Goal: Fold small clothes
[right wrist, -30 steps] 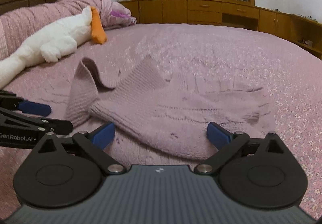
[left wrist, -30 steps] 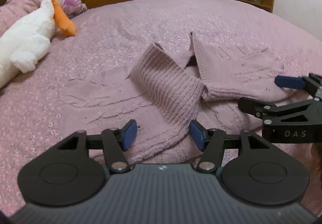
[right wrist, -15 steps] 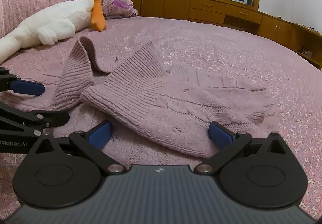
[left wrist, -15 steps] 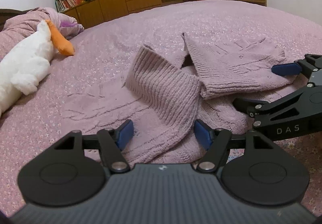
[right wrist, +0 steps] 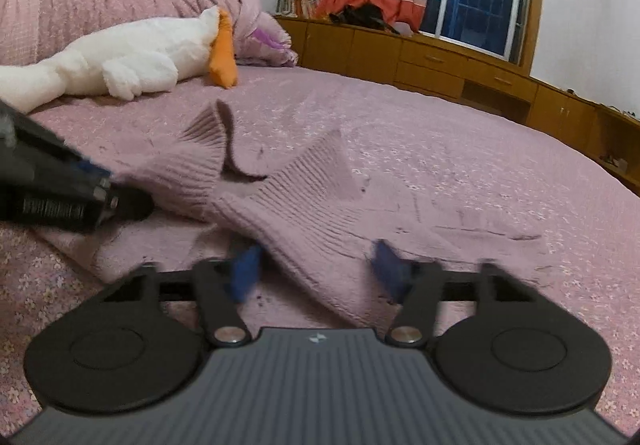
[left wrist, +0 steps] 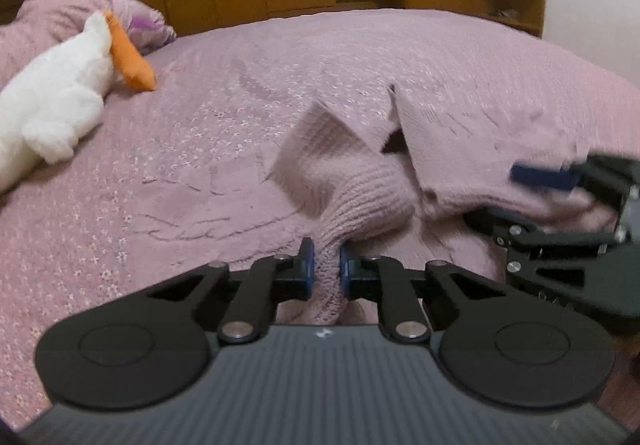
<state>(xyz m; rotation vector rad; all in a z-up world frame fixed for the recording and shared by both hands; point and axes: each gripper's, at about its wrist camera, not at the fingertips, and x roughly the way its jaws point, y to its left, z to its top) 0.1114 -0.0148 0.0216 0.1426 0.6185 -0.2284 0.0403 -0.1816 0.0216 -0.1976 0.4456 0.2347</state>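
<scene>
Left wrist view: left gripper (left wrist: 325,271) jaws are closing, pinching a bunched ridge of the knit sweater (left wrist: 360,189) at 6 o'clock; sweater is lying on the bed (left wrist: 200,149), plush goose (left wrist: 52,101) at 10.

Right wrist view: right gripper (right wrist: 314,271) jaws are closing around the sweater's hem (right wrist: 320,245), pads not pressing yet. Grasp step is underway; next probably needs both grips firm, then lifting together to fold.

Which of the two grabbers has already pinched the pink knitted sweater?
The left gripper: its blue pads squeeze a bunched fold of the pink knitted sweater. The right gripper is closing, its pads apart with sweater edge between them.
</scene>
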